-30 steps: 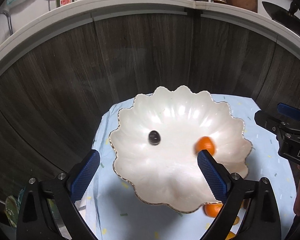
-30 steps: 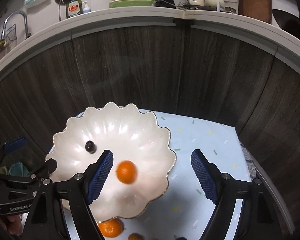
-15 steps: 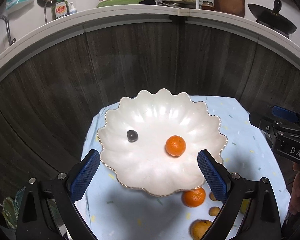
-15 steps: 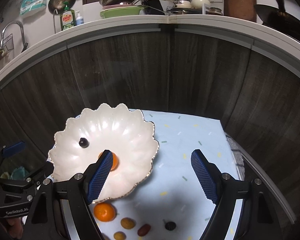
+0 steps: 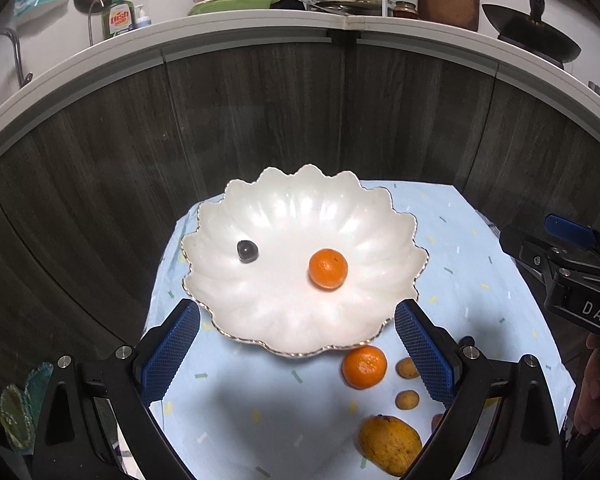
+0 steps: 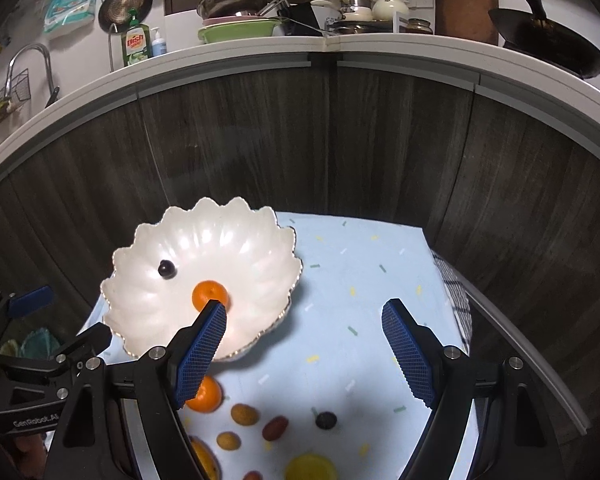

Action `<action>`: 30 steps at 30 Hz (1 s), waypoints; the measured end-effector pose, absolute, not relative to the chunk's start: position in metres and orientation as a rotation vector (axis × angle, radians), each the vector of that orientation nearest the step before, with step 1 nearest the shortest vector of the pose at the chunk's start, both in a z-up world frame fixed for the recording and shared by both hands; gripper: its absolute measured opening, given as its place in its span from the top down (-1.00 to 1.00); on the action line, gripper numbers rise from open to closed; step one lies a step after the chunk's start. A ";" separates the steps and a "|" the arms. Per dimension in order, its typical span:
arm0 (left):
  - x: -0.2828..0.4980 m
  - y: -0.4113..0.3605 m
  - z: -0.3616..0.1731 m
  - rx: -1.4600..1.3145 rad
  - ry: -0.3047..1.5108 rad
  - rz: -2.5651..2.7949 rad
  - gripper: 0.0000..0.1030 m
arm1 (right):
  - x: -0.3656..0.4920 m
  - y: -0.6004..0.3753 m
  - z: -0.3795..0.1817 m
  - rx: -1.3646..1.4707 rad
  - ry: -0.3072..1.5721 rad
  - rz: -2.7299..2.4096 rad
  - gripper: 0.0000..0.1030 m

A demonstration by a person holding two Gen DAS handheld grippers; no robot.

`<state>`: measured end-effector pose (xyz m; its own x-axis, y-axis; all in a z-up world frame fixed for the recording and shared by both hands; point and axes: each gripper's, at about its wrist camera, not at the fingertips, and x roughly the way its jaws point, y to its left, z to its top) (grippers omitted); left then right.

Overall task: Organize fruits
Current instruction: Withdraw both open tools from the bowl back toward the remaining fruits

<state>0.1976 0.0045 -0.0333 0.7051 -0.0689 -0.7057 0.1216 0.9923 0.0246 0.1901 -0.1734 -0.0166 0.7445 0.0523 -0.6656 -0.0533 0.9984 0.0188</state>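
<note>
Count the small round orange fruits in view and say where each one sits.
2. One orange lies in the white bowl; another orange sits on the blue cloth just in front of it. Grippers may hide others.

I read "Dish" on the red label of the green plastic dish-soap bottle (image 6: 135,46) on the white counter. "GenRobot.AI" in white on the black left gripper body (image 6: 34,420). "DAS", cut off, on the black right gripper body (image 5: 598,317).

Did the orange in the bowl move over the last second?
Yes. The orange has rolled toward the bowl's centre: it was at the near right rim a second ago, and is now closer to the dark grape.
</note>
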 end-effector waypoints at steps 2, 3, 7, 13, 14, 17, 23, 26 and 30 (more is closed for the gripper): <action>0.194 0.002 -0.034 0.075 0.781 -0.110 -0.93 | 0.186 -0.175 -0.018 -0.003 0.734 0.058 -0.57; 0.192 0.001 -0.034 0.076 0.781 -0.111 -0.93 | 0.184 -0.176 -0.019 -0.003 0.737 0.057 -0.57; 0.184 -0.003 -0.037 0.082 0.784 -0.123 -0.93 | 0.178 -0.180 -0.023 -0.005 0.747 0.054 -0.57; 0.175 -0.009 -0.045 0.089 0.800 -0.141 -0.93 | 0.168 -0.186 -0.032 0.012 0.772 0.049 -0.57; 0.174 -0.011 -0.046 0.090 0.804 -0.145 -0.93 | 0.165 -0.187 -0.035 0.015 0.777 0.049 -0.57; 0.170 -0.013 -0.051 0.096 0.811 -0.151 -0.93 | 0.160 -0.189 -0.039 0.014 0.786 0.048 -0.57; 0.161 -0.019 -0.057 0.110 0.818 -0.164 -0.93 | 0.152 -0.193 -0.047 0.009 0.802 0.044 -0.57; 0.157 -0.022 -0.059 0.114 0.820 -0.172 -0.93 | 0.148 -0.196 -0.051 0.012 0.811 0.043 -0.57; 0.153 -0.026 -0.064 0.122 0.830 -0.185 -0.93 | 0.143 -0.199 -0.056 0.015 0.823 0.044 -0.57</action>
